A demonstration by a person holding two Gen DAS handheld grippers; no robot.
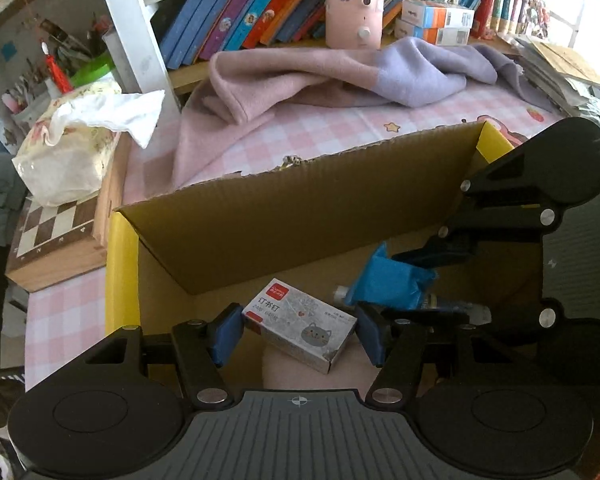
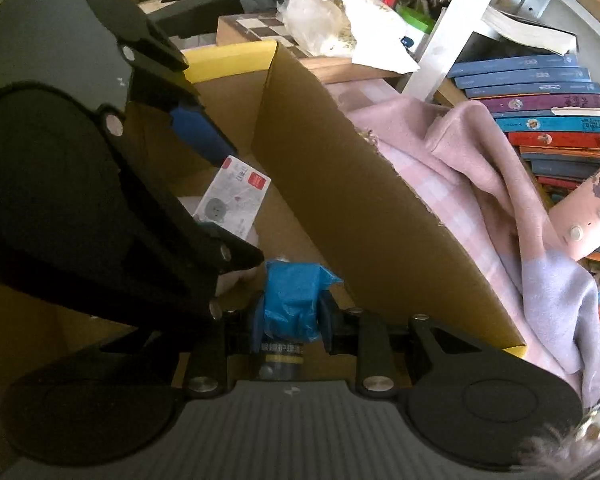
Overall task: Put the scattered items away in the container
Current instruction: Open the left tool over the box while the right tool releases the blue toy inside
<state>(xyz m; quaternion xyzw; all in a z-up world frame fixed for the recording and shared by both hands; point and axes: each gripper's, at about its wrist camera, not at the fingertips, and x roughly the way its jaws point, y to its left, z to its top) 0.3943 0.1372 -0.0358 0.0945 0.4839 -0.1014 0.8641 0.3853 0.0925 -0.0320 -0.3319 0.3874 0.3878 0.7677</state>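
Pinching one small staple box point(image 1: 300, 326) between its blue pads, the left gripper point(image 1: 298, 336) holds it over the open cardboard box point(image 1: 260, 216); the pads press on the staple box's two short ends, and it hangs tilted, cat picture up. Beside it the right gripper point(image 2: 291, 320) is clamped on one bottle point(image 2: 280, 360) wrapped in one blue packet point(image 2: 294, 300), also inside the box's walls and above its floor. In the left wrist view that second gripper reaches in from the right edge of the box, its load point(image 1: 392, 284) close to the staple box but apart from it.

One cardboard box stands on the table, with yellow outer faces at its corners and one tall brown flap raised along its far edge. Past that flap, one pink checked tablecloth point(image 1: 340, 120) covers the table, and one pink and lilac cloth point(image 1: 320, 76) lies crumpled on it. At the table's left edge one wooden chessboard case point(image 1: 56, 236) carries one tissue pack point(image 1: 68, 148). Along the far edge one pink upright device point(image 1: 354, 4) stands before a row of leaning books point(image 1: 240, 8), too many to count surely, with two small white-and-orange cartons point(image 1: 436, 24) stacked beside it and a paper pile at the far right corner.
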